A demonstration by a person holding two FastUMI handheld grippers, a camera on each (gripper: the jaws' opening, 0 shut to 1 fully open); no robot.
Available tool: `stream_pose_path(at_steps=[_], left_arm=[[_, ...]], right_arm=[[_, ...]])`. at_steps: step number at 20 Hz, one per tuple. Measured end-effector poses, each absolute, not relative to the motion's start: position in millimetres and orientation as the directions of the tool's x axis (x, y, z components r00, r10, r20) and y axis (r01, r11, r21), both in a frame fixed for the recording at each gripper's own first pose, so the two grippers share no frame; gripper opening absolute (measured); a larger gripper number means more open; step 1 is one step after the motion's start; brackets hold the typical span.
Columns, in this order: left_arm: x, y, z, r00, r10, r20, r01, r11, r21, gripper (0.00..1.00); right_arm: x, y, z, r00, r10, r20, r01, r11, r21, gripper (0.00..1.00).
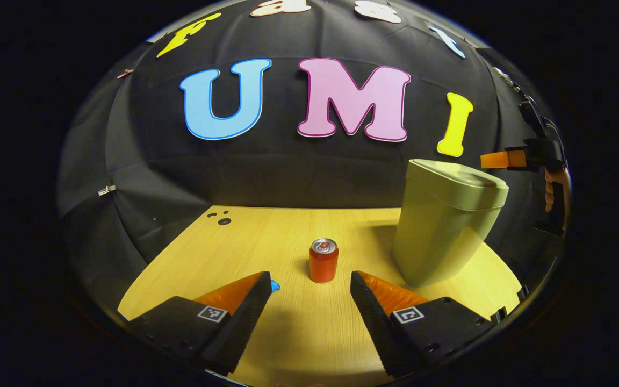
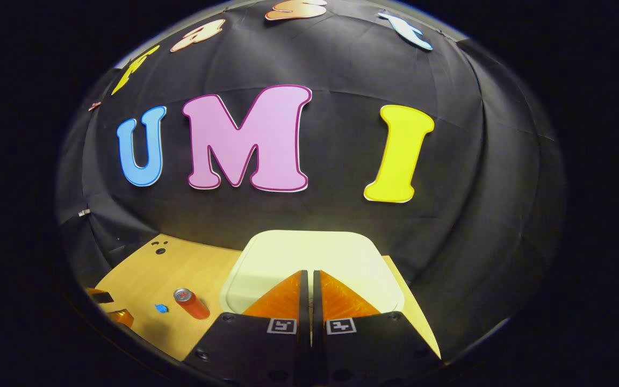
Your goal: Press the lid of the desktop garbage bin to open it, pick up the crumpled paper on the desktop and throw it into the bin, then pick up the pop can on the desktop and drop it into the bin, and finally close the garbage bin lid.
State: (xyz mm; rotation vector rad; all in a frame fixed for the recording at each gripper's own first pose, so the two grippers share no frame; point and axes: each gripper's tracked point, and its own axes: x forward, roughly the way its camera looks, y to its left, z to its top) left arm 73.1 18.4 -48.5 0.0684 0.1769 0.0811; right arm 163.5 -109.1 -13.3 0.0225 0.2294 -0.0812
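The red pop can (image 1: 323,260) stands upright on the wooden table, just beyond my open left gripper (image 1: 310,279) and in line with its gap. A small blue crumpled scrap (image 1: 274,285) peeks out past the tip of its left finger. The pale green bin (image 1: 438,236) stands to the right with its lid (image 1: 457,183) down. In the right gripper view my right gripper (image 2: 308,273) is shut with nothing in it, directly over the bin lid (image 2: 288,252); whether it touches the lid I cannot tell. The can (image 2: 191,303) and blue scrap (image 2: 161,308) lie to the left.
The wooden table (image 1: 266,236) has small holes (image 1: 222,219) near its far left corner, and black cloth walls close it in behind and beside. A hand holds the right gripper (image 1: 508,159) above the bin's right side. The left gripper (image 2: 108,306) shows at the lower left.
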Motion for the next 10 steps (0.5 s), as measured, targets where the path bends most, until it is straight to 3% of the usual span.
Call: stream_pose_path(at_steps=[3,10], left_arm=[[73,17,-51,0.977,0.117,-0.180,-0.104,0.991,0.081,0.96],[78,6,-60,0.956,0.193,-0.219,-0.188,0.981,0.047,0.96]], right_arm=[[168,-109,-29,0.963,-0.054,-0.262,0.065,0.997,0.032,0.05],[163,-106,-30,0.976,-0.050,-0.213,0.050,0.999,-0.004,0.05]])
